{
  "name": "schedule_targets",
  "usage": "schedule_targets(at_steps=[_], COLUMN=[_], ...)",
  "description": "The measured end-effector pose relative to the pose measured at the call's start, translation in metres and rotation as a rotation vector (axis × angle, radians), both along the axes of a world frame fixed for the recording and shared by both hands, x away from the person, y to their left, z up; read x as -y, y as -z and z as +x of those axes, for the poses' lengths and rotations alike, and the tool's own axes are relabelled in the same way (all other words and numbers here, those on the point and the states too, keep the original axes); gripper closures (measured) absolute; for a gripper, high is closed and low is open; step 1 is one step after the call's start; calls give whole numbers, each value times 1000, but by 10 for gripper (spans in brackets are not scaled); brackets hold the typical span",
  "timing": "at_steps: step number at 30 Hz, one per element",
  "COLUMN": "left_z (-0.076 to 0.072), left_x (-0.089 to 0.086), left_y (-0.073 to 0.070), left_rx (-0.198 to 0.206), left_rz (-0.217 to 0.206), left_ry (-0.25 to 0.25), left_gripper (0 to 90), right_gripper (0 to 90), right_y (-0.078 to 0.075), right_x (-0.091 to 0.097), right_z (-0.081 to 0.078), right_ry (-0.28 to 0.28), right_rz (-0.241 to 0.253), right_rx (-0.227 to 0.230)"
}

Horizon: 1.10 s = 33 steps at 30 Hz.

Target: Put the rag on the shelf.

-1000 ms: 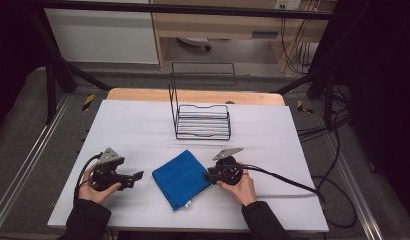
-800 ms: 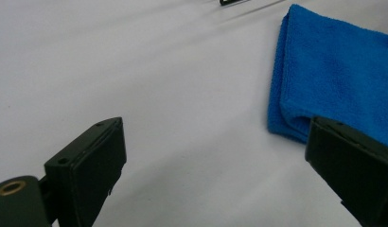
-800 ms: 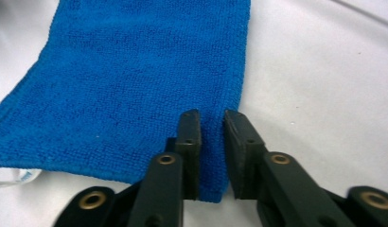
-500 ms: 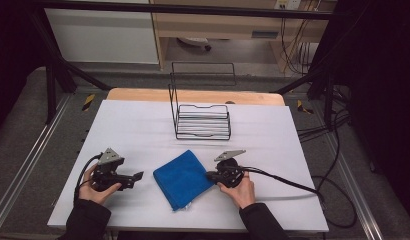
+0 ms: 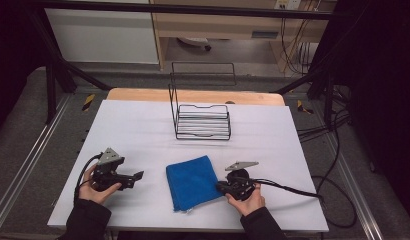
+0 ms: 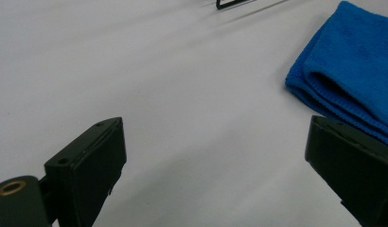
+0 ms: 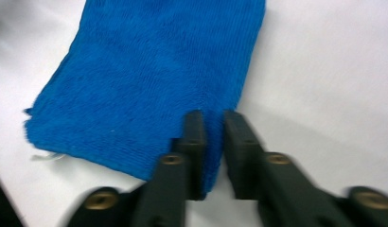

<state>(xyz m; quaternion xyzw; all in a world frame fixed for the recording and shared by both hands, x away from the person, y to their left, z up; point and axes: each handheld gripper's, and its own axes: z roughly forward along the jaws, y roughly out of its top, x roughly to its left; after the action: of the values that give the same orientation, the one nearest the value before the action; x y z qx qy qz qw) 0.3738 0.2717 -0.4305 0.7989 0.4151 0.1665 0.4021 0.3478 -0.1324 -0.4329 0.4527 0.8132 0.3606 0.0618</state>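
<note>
The folded blue towel [image 5: 192,182] lies on the white table [image 5: 143,130], in front of the wire rack [image 5: 202,120]. The right gripper [image 7: 213,142] is clenched on the towel's near right edge; the left gripper [image 5: 135,176], left of the towel, stands released. For a secure hold, seat all folded layers between the jaws before lifting.

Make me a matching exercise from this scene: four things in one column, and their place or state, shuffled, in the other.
1. blue towel
2. wire rack
3. left tool
4. right tool

A. jaws wide apart, nothing between them
B. stands at the far middle of the table
C. lies folded between the two tools
D. jaws closed on the towel's edge

Pairs: 1-C, 2-B, 3-A, 4-D
</note>
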Motion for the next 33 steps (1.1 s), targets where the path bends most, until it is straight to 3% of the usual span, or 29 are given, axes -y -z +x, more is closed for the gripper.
schedule_targets(at_steps=[1,2,3,4,7,8,9,11,12,15,19,24,27,33], left_z=[0,0,0,0,1,1,1,1,1,1,1,1,0,0], left_x=[0,0,0,0,1,1,1,2,2,2,2,3,3,3], left_y=[0,0,0,1,1,2,2,2,2,2,3,3,3,3], left_rx=[0,1,1,1,1,0,-1,1,1,2,-1,-2,-1,-1], left_rz=[0,2,3,5,8,11,13,17,20,21,25,27,28,23], left_ry=[2,2,2,2,-1,1,1,3,4,6,6,9,9,10], left_gripper=[62,62,62,62,62,62,62,62,62,62,63,65,64,64], right_gripper=[649,547,509,509,410,388,388,424,484,545,620,776,850,872], right_y=[-1,-5,-7,-7,-12,-11,-11,-6,-1,4,14,20,19,7], right_x=[1,2,3,3,3,-2,-2,-7,-11,-16,-21,-24,-23,-14], right_z=[3,11,16,16,38,55,55,69,82,90,99,99,98,88], right_ry=[-7,-25,-29,-29,-37,-51,-51,-57,-47,-49,-40,-67,-78,-35], right_rz=[-4,23,43,43,72,61,61,52,31,53,41,63,60,39], right_rx=[27,86,109,109,161,171,171,166,157,134,94,48,48,59])
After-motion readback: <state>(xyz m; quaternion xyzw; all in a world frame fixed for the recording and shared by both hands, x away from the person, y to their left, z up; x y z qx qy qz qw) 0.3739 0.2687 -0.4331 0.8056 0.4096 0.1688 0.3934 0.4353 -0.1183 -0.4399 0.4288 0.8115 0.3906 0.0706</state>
